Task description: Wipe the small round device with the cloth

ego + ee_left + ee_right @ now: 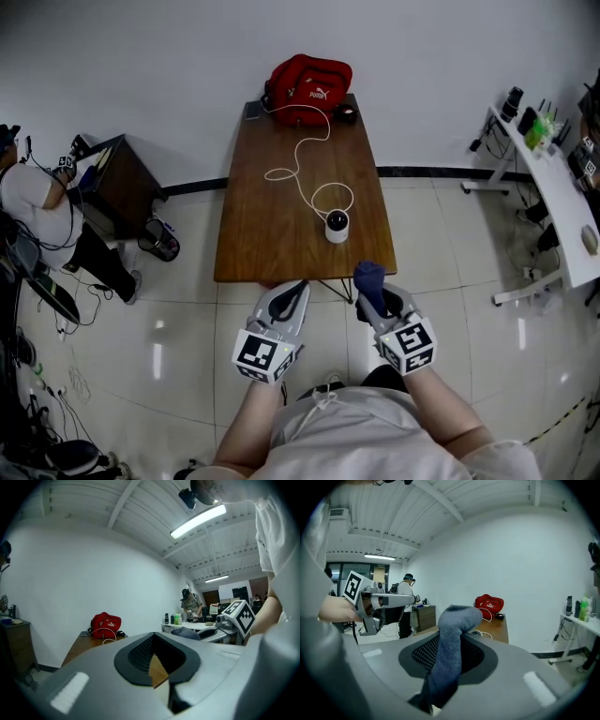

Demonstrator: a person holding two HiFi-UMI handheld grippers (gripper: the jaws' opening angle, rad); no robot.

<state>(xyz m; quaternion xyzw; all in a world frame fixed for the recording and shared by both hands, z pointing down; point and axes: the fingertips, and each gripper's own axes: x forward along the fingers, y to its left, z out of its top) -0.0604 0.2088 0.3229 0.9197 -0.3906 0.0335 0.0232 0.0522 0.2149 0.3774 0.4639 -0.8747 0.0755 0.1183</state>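
The small round device (337,226), white with a dark top, stands on the wooden table (262,234) near its front edge, with a white cable (302,159) running to it. Both grippers hover just short of that edge. My right gripper (373,292) (445,665) is shut on a blue-grey cloth (368,277) (452,639), which sticks up out of the jaws. To its left, my left gripper (298,289) (157,663) is shut with nothing in it. The device is hidden behind the jaws in both gripper views.
A red bag (309,82) (105,624) (489,605) and a small black item (347,113) lie at the table's far end. A dark cabinet (117,183) and a person (37,211) are at the left. A white desk (553,187) stands at the right.
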